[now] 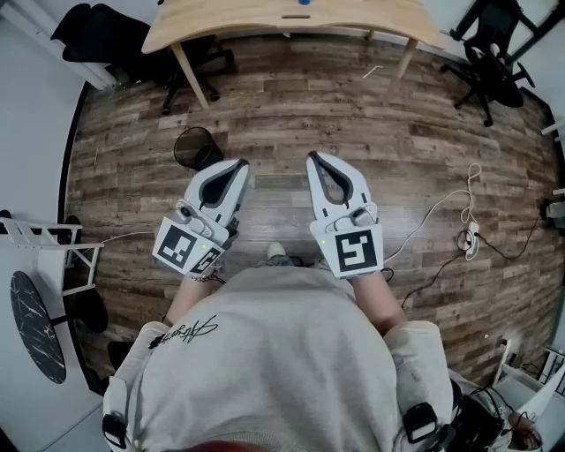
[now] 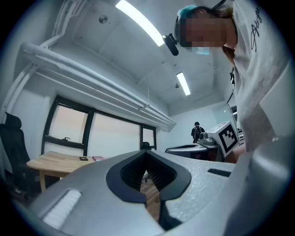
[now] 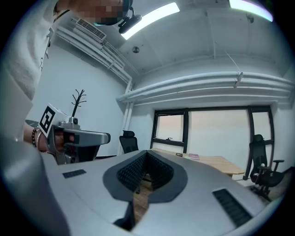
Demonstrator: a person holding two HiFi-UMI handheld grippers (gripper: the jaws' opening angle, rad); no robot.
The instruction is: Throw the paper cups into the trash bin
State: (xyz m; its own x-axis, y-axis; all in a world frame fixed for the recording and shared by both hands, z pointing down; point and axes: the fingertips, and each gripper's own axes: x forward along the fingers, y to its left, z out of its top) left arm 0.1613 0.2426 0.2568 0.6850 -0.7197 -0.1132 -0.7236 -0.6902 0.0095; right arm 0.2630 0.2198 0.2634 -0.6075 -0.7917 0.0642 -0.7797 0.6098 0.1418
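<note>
I see no paper cup in any view. A black mesh trash bin (image 1: 196,146) stands on the wood floor, just beyond and left of my left gripper (image 1: 238,166). Both grippers are held level in front of the person's torso, side by side and pointing forward. My left gripper (image 2: 147,171) is shut with nothing between its jaws. My right gripper (image 1: 316,159) is also shut and empty; its dark ribbed pads (image 3: 133,173) meet at the tips. Each gripper view shows the other gripper off to the side, with the marker cube (image 2: 227,137) of the right one in the left gripper view.
A light wooden table (image 1: 291,22) stands at the far side with office chairs (image 1: 490,66) around it. White cables (image 1: 459,225) lie on the floor at the right. A white rack (image 1: 44,238) and a dark round tabletop (image 1: 35,322) are at the left. A person (image 2: 197,131) stands far off.
</note>
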